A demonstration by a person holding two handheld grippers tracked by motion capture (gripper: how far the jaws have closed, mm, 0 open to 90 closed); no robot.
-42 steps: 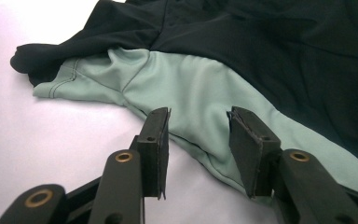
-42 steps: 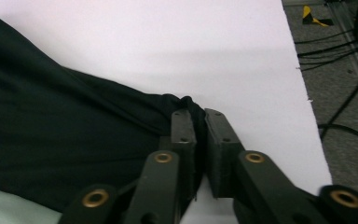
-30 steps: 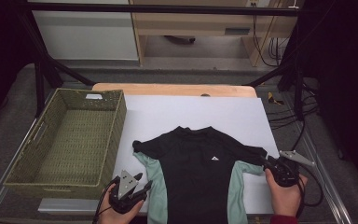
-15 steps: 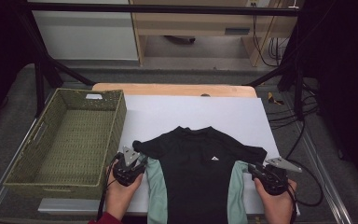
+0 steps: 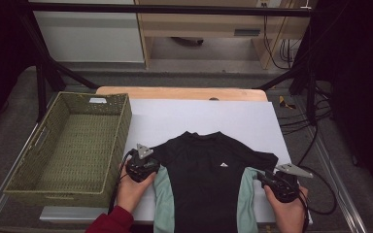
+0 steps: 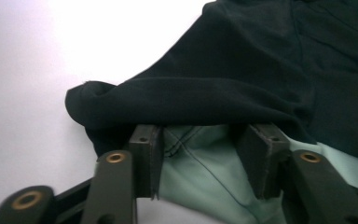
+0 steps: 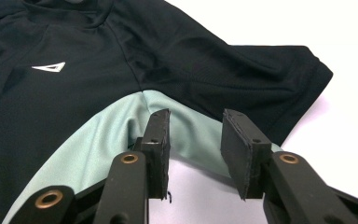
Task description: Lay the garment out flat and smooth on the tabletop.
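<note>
A black T-shirt (image 5: 204,179) with mint-green side panels and a small white logo lies face up on the white sheet, its hem over the front edge. My left gripper (image 5: 151,167) is at the shirt's left sleeve. In the left gripper view its jaws (image 6: 205,135) stand apart, their tips tucked under the black sleeve (image 6: 168,98). They have just been opening, with mint fabric (image 6: 200,163) lying loose between them. My right gripper (image 5: 262,175) is at the right underarm. Its jaws (image 7: 193,119) are open over the mint panel (image 7: 112,135), just short of the right sleeve (image 7: 261,74).
A green woven basket (image 5: 121,126) stands empty at the table's left, close to my left hand. The white sheet (image 5: 199,116) stretches bare beyond the shirt to a wooden edge (image 5: 179,92). Cables (image 5: 315,194) trail off the right side.
My left gripper has moved away from the front edge up to the left sleeve and pushed its tips under it. The right gripper has shifted only slightly by the right underarm.
</note>
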